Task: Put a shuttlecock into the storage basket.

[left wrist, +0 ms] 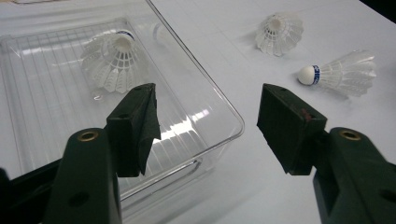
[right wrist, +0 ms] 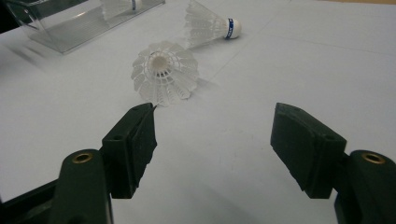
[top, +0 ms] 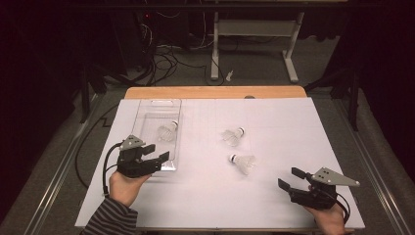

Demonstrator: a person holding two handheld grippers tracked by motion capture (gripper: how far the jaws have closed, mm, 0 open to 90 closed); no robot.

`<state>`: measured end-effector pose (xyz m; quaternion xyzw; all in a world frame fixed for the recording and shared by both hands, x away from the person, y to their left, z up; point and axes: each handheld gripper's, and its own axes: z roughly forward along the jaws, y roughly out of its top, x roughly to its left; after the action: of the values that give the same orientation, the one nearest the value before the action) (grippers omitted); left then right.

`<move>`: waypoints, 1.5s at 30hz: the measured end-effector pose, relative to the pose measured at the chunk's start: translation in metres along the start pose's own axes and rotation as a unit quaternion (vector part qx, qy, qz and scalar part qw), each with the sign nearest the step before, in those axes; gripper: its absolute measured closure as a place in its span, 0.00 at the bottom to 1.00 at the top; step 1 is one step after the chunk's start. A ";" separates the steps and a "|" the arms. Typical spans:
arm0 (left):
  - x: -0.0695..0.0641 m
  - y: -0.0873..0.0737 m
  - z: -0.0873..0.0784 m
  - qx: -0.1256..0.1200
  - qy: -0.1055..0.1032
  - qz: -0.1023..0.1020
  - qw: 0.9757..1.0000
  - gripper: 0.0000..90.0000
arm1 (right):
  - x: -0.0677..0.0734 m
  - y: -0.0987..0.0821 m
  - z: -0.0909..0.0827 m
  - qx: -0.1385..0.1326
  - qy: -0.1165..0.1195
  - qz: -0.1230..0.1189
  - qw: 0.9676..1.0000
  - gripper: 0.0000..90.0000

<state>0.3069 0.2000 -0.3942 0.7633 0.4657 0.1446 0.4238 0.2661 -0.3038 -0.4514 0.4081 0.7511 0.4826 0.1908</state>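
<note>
Over the near corner of the clear tray (top: 147, 110), the left tongs (top: 159, 152) stand spread, pinching nothing; one shuttlecock (top: 167, 132) lies inside. At the bench's (top: 293, 127) right, the right tongs (top: 288, 178) gape empty, two shuttlecocks (top: 243, 163) (top: 232, 136) lying well beyond.

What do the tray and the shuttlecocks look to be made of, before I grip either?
Tray: clear hard plastic, glossy; the table shows through it and its ribbed floor catches glare. Shuttlecocks, such as the one in the tray: white, probably moulded plastic skirts, matte, judging by the open lattice ribs; the rounded white tip could be cork or foam.
</note>
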 end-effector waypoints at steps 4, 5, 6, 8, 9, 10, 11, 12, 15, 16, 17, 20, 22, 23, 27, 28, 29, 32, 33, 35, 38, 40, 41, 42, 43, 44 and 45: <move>-0.001 -0.003 -0.002 -0.004 0.000 -0.001 1.000 0.43 | 0.001 0.001 0.001 0.000 0.001 -0.003 1.000 0.35; -0.001 -0.004 -0.002 -0.004 -0.001 -0.001 1.000 0.43 | 0.001 0.001 0.001 0.001 0.001 -0.003 1.000 0.35; -0.001 -0.005 -0.002 -0.005 -0.001 -0.002 1.000 0.43 | 0.001 0.001 0.001 0.001 0.001 -0.004 1.000 0.35; -0.001 -0.007 -0.003 -0.006 -0.002 -0.004 1.000 0.43 | 0.000 0.001 0.001 0.000 0.000 -0.003 1.000 0.35; -0.001 -0.008 -0.003 -0.008 -0.002 -0.004 1.000 0.43 | 0.000 0.001 0.000 -0.001 0.000 -0.002 1.000 0.35; -0.001 -0.009 -0.003 -0.007 -0.003 -0.006 1.000 0.43 | 0.000 0.001 0.000 -0.001 0.000 -0.001 1.000 0.35; -0.001 -0.010 -0.003 -0.007 -0.004 -0.007 1.000 0.43 | 0.000 0.001 0.000 -0.001 0.000 0.000 1.000 0.35; -0.002 -0.011 -0.003 -0.006 -0.005 -0.007 1.000 0.43 | 0.000 0.001 0.000 -0.001 -0.001 0.000 1.000 0.35; -0.003 -0.012 -0.004 -0.008 -0.008 -0.004 1.000 0.43 | 0.001 0.001 0.000 -0.002 -0.001 -0.001 1.000 0.35; -0.004 -0.013 -0.004 -0.008 -0.008 -0.005 1.000 0.43 | 0.001 0.001 0.000 -0.003 -0.001 -0.001 1.000 0.35; -0.004 -0.014 -0.005 -0.009 -0.010 -0.004 1.000 0.43 | 0.001 0.001 0.000 -0.002 -0.001 -0.001 1.000 0.35; -0.005 -0.016 -0.005 -0.010 -0.012 -0.003 1.000 0.43 | 0.001 0.001 0.000 -0.002 -0.002 -0.001 1.000 0.35; -0.006 -0.018 -0.004 -0.012 -0.013 -0.002 1.000 0.43 | 0.001 0.000 -0.001 -0.002 -0.002 -0.001 1.000 0.35; -0.006 -0.019 -0.004 -0.012 -0.013 -0.001 1.000 0.43 | 0.001 0.000 -0.001 -0.003 -0.002 -0.001 1.000 0.35; -0.006 -0.021 -0.002 -0.015 -0.015 0.000 1.000 0.42 | 0.001 -0.001 -0.002 -0.002 -0.005 0.002 1.000 0.35; -0.005 -0.021 -0.002 -0.015 -0.016 -0.001 1.000 0.42 | 0.001 -0.001 -0.002 -0.002 -0.006 0.002 1.000 0.35; -0.005 -0.022 -0.001 -0.015 -0.017 -0.002 1.000 0.42 | 0.001 -0.001 -0.003 -0.002 -0.006 0.002 1.000 0.35; -0.005 -0.025 0.001 -0.016 -0.018 -0.004 1.000 0.42 | 0.001 -0.001 -0.004 -0.003 -0.008 0.003 1.000 0.35; -0.004 -0.026 0.000 -0.015 -0.019 -0.004 1.000 0.42 | 0.001 -0.002 -0.004 -0.002 -0.008 0.003 1.000 0.35; -0.005 -0.028 0.000 -0.016 -0.018 -0.004 1.000 0.42 | 0.001 -0.002 -0.004 -0.002 -0.009 0.003 1.000 0.35; -0.006 -0.030 0.000 -0.017 -0.022 -0.005 1.000 0.42 | 0.001 -0.002 -0.004 -0.002 -0.010 0.003 1.000 0.35; -0.007 -0.031 0.000 -0.017 -0.023 -0.004 1.000 0.42 | 0.000 -0.002 -0.004 -0.003 -0.010 0.005 1.000 0.35; -0.008 -0.031 0.000 -0.018 -0.025 -0.003 1.000 0.42 | 0.000 -0.002 -0.004 -0.003 -0.010 0.005 1.000 0.35; -0.009 -0.032 0.000 -0.018 -0.025 -0.002 1.000 0.42 | 0.000 -0.002 -0.004 -0.002 -0.010 0.005 1.000 0.35; -0.010 -0.032 0.000 -0.019 -0.025 -0.001 0.999 0.42 | 0.000 -0.002 -0.004 -0.002 -0.010 0.004 1.000 0.35; -0.010 -0.032 0.001 -0.019 -0.027 0.001 0.999 0.43 | 0.000 -0.002 -0.004 -0.002 -0.010 0.005 1.000 0.35; -0.011 -0.033 0.001 -0.017 -0.028 0.001 0.999 0.43 | 0.000 -0.002 -0.005 -0.002 -0.010 0.005 1.000 0.35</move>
<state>0.2824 0.1966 -0.4189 0.7601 0.4503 0.1318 0.4497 0.2620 -0.3068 -0.4513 0.4160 0.7461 0.4812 0.1968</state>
